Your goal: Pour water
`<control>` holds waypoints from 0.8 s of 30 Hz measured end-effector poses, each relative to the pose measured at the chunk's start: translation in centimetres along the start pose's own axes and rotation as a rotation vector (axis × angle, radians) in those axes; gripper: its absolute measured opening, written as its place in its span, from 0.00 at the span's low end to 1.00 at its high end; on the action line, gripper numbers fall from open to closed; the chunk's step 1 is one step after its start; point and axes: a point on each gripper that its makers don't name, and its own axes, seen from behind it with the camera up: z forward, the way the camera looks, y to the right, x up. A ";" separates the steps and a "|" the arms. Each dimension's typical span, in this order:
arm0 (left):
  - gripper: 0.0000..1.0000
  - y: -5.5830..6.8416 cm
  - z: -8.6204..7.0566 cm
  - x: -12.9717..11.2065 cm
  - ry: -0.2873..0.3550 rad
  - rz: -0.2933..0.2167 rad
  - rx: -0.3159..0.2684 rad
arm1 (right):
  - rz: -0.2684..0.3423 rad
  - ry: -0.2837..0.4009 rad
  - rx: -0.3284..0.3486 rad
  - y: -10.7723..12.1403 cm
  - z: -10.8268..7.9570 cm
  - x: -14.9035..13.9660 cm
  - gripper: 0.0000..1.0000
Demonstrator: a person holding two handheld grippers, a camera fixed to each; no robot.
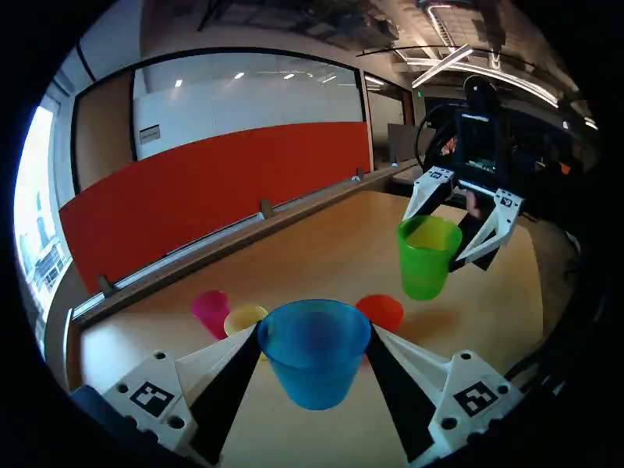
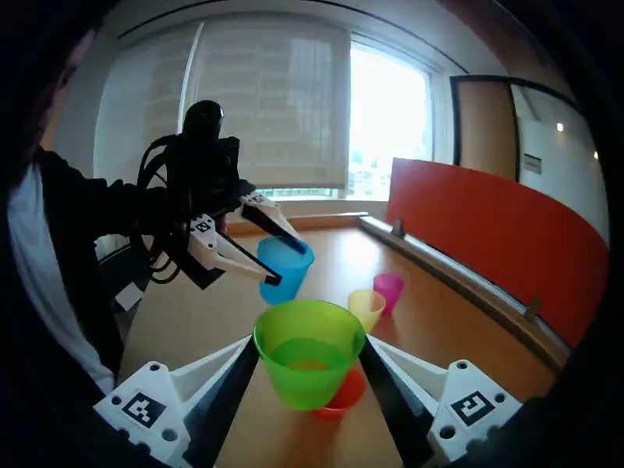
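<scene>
Left claw [image 1: 312,329]: you are pinching the blue cup [image 1: 314,366], upright, above the surface [image 1: 327,242]. Right claw [image 2: 309,341]: you are pinching the green cup [image 2: 308,374], also upright, with what is looking like water lying low inside. Relation: the cups are facing each other in the air, apart, the green one sitting ahead and right of the left claw, neither rim over the other; pouring is going to need that gap closed. Beneath: pink cup [image 1: 210,310], yellow cup [image 1: 243,317], red cup [image 1: 381,310], standing close together. Unclear: the blue cup's contents; the green cup is partly hiding the red in the right gripper view.
</scene>
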 end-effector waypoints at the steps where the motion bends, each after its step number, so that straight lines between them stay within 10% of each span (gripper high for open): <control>1: 0.89 0.1 0.1 -0.4 -0.007 0.005 0.001 | -0.001 -0.007 0.002 0.0 -0.1 -0.3 0.92; 24: 0.89 3.0 2.4 -7.1 -0.135 0.027 -0.067 | 0.040 -0.134 0.027 0.0 -1.8 -7.0 0.92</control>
